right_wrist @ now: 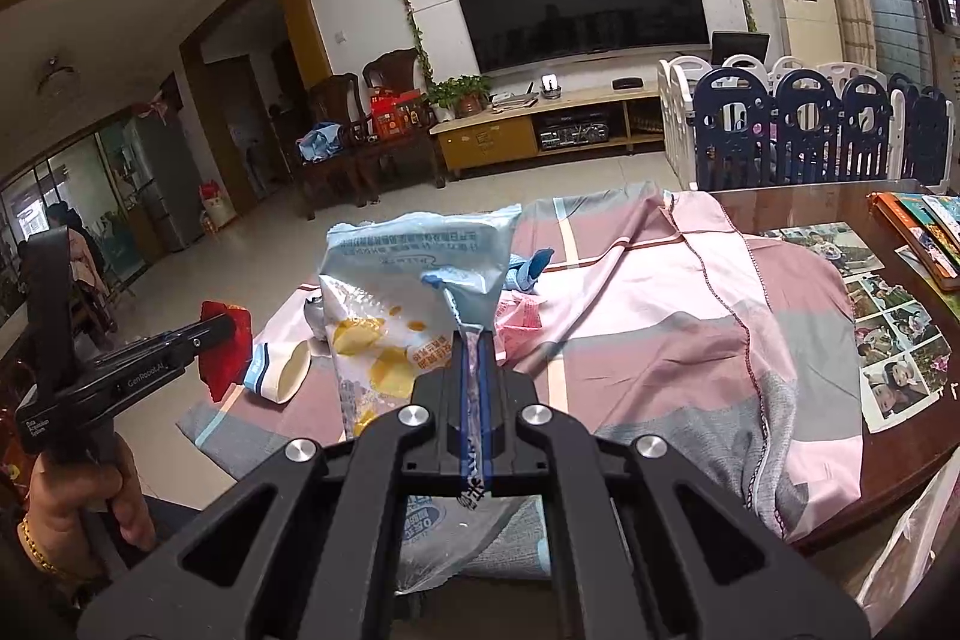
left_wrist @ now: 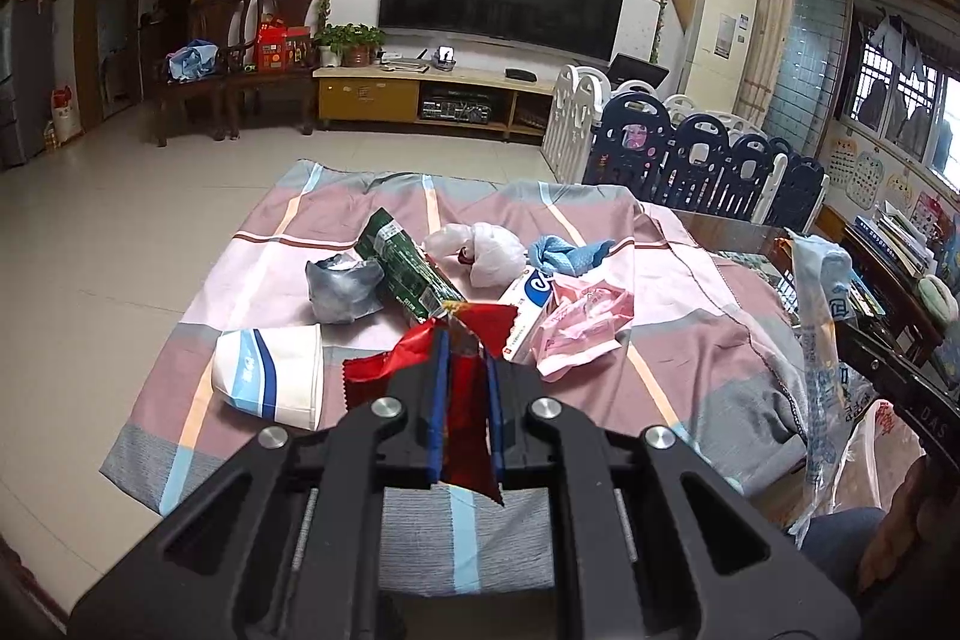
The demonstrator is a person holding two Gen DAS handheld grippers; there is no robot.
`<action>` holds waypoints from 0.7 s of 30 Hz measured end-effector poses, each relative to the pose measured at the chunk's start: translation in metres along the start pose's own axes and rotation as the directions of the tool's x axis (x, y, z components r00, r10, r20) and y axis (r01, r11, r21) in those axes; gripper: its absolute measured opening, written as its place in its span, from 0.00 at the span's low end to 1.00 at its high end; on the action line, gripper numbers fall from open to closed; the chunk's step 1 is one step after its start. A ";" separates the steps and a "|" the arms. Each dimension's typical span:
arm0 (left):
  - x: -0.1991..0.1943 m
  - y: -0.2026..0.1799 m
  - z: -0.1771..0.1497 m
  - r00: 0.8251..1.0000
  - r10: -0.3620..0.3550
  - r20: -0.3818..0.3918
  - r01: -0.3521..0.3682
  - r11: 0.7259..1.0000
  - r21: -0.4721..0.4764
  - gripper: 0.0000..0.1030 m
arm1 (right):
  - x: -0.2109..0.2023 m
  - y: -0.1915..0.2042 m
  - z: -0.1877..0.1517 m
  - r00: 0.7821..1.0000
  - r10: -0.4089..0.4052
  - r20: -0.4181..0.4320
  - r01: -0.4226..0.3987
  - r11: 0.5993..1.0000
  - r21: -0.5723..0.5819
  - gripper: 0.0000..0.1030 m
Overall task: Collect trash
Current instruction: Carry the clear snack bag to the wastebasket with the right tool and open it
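My left gripper [left_wrist: 467, 334] is shut on a red wrapper [left_wrist: 465, 418], held above the cloth; it also shows in the right wrist view [right_wrist: 225, 325] at the left. My right gripper [right_wrist: 477, 340] is shut on a light blue chip bag [right_wrist: 408, 292], held upright in the air; the bag also hangs at the right in the left wrist view [left_wrist: 825, 340]. On the checked cloth [left_wrist: 690, 340] lie a paper cup [left_wrist: 270, 379], a green packet [left_wrist: 408, 268], a grey crumpled bag [left_wrist: 345, 289], a white plastic bag [left_wrist: 489, 250], a blue rag [left_wrist: 570, 253], a toothpaste box [left_wrist: 528, 307] and a pink bag [left_wrist: 579, 325].
The cloth covers part of a wooden table [right_wrist: 798, 214] with photos [right_wrist: 888, 334] and books [right_wrist: 918, 232] on its right side. A playpen fence [right_wrist: 810, 130], TV cabinet [right_wrist: 540, 124] and chairs [right_wrist: 360, 142] stand across the tiled floor [left_wrist: 90, 250].
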State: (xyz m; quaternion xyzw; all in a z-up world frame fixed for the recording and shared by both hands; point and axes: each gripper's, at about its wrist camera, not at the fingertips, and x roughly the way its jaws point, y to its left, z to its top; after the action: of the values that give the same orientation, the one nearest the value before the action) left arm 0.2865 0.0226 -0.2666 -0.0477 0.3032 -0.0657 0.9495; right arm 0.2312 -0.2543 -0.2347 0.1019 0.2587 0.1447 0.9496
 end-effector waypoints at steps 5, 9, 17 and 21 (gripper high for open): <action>0.000 0.002 0.001 1.000 0.002 -0.001 -0.002 1.000 0.001 0.11 | -0.001 0.001 -0.001 1.000 0.000 -0.002 0.000 1.000 0.001 0.03; -0.001 0.003 0.000 1.000 0.006 -0.003 -0.006 1.000 0.003 0.11 | 0.000 0.000 -0.001 1.000 -0.001 -0.001 0.001 1.000 0.002 0.03; -0.001 0.002 -0.001 1.000 0.008 -0.002 -0.008 1.000 0.005 0.11 | -0.002 -0.004 -0.002 1.000 -0.007 0.011 0.007 1.000 0.007 0.03; -0.002 0.003 -0.002 1.000 0.013 -0.002 -0.013 1.000 0.015 0.11 | -0.024 -0.016 -0.001 0.998 -0.009 0.069 0.005 0.998 0.064 0.03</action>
State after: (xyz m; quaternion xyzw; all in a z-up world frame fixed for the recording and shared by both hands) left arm 0.2839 0.0253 -0.2677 -0.0384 0.3038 -0.0619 0.9499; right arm 0.2141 -0.2772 -0.2290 0.1362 0.2305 0.1295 0.9547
